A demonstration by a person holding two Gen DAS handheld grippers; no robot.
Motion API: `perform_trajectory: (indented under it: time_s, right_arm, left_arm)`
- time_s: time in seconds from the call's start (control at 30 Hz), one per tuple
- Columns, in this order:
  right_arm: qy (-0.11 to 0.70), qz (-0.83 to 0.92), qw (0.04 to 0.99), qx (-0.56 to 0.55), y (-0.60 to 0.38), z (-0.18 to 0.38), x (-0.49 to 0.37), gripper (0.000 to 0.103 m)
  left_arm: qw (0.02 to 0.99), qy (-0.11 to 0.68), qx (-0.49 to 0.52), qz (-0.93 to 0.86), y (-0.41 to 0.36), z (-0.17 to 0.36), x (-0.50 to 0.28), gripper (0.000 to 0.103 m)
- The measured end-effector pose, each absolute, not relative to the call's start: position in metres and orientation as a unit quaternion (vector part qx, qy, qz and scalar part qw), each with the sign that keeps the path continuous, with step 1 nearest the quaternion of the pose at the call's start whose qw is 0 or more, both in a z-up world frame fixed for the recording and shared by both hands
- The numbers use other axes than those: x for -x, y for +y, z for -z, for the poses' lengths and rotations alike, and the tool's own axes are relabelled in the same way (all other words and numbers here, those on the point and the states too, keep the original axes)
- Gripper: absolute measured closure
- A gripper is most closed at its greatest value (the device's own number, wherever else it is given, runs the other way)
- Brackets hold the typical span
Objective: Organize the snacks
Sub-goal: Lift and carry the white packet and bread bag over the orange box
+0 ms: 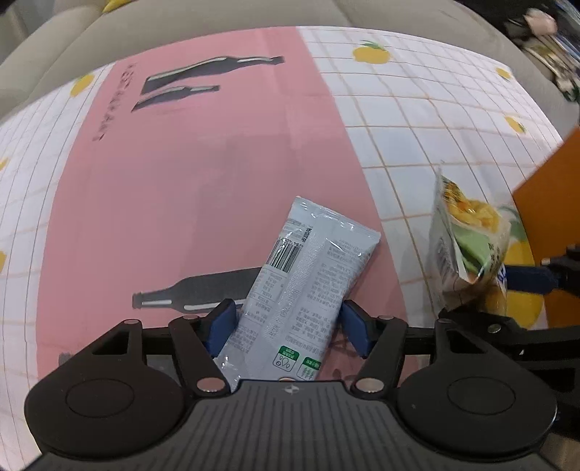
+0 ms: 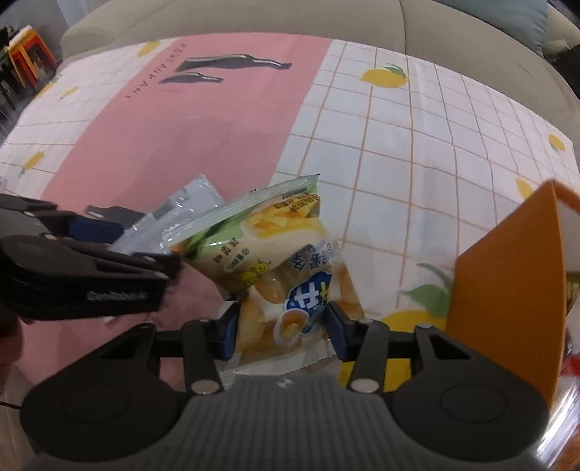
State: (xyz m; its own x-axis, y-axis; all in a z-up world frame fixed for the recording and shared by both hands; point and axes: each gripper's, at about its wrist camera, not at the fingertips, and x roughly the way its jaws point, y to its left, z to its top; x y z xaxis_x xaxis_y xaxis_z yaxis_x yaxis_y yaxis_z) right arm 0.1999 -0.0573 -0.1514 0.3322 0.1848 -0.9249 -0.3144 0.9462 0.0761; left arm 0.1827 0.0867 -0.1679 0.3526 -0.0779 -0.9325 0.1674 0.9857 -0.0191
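Left gripper [image 1: 286,320] clamped on a pale grey snack packet [image 1: 308,275], barcode side up, held over the pink tablecloth panel [image 1: 181,174]. Right gripper [image 2: 281,322] clamped on a clear bread snack bag [image 2: 286,268], just beside an orange box [image 2: 507,290]. Beyond: lemon-print checked cloth [image 2: 417,152], beige sofa [image 2: 253,18].

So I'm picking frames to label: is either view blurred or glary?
Left wrist view: grey packet sharp, slight glare; yellow snack bag at right motion-blurred. Right wrist view: that bag soft, left gripper smeared; both bend the tablecloth grid.
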Motion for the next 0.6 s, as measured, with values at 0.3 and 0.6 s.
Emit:
perform_trajectory:
  time_s: [0.3, 0.6]
  right_arm:
    - [0.496, -0.214, 0.834, 0.116, -0.052, 0.138, -0.19, 0.026]
    - [0.448, -0.292, 0.821, 0.198, -0.037, 0.135, -0.207, 0.012]
  left_arm:
    - [0.842, 0.507, -0.096, 0.157, 0.092, 0.166, -0.175, 0.02]
    - [0.844, 0.482, -0.1, 0.212, 0.098, 0.167, -0.178, 0.016]
